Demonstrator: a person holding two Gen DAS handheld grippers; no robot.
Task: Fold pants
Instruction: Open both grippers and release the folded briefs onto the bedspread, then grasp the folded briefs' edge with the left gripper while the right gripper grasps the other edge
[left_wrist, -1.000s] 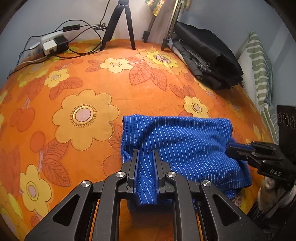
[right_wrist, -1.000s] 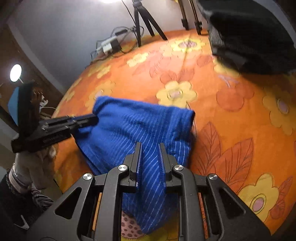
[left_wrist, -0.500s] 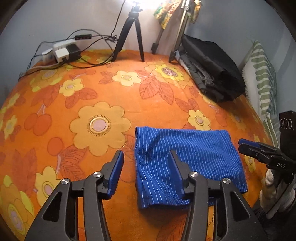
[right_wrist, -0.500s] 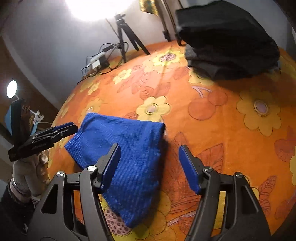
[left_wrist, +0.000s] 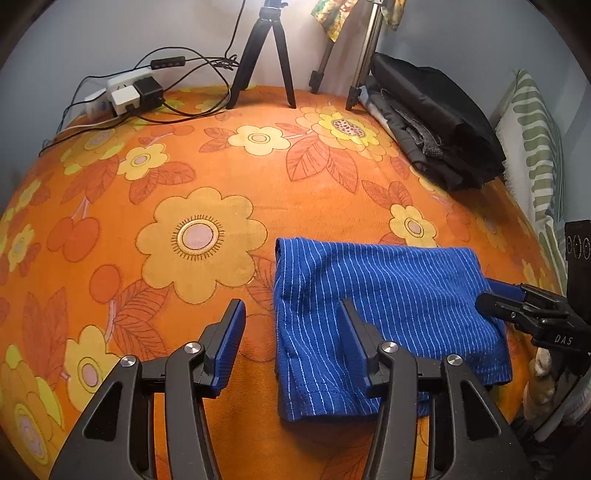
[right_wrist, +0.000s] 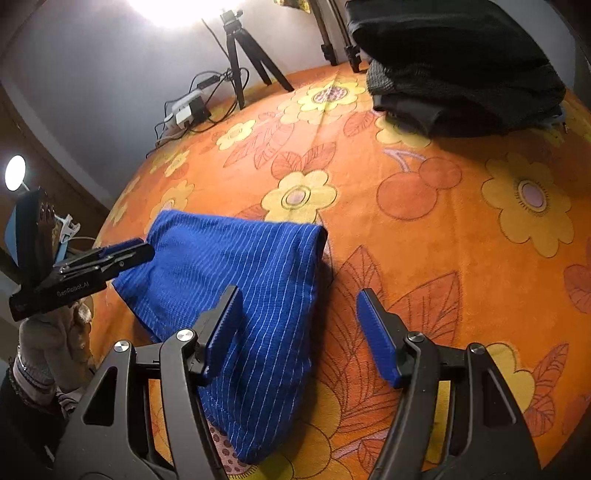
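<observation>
The blue pin-striped pants lie folded into a flat rectangle on the orange flowered bedspread. My left gripper stands open over their left edge; the cloth runs under its right finger and no pad presses it. In the right wrist view the pants taper toward the camera. My right gripper is open above their right edge, its left finger over the cloth and its right one over bare bedspread. Each gripper shows in the other's view: the right gripper and the left gripper sit at opposite ends of the pants.
A stack of folded dark clothes sits at the back right by a green-striped pillow. Tripod legs and a power strip with cables stand along the back wall. A hand in a sleeve holds the left gripper at the bed's edge.
Both grippers were shut on bunched folds of the pants a second ago; both opened and let go. The pants now lie flat, and the grippers have drawn slightly back.
</observation>
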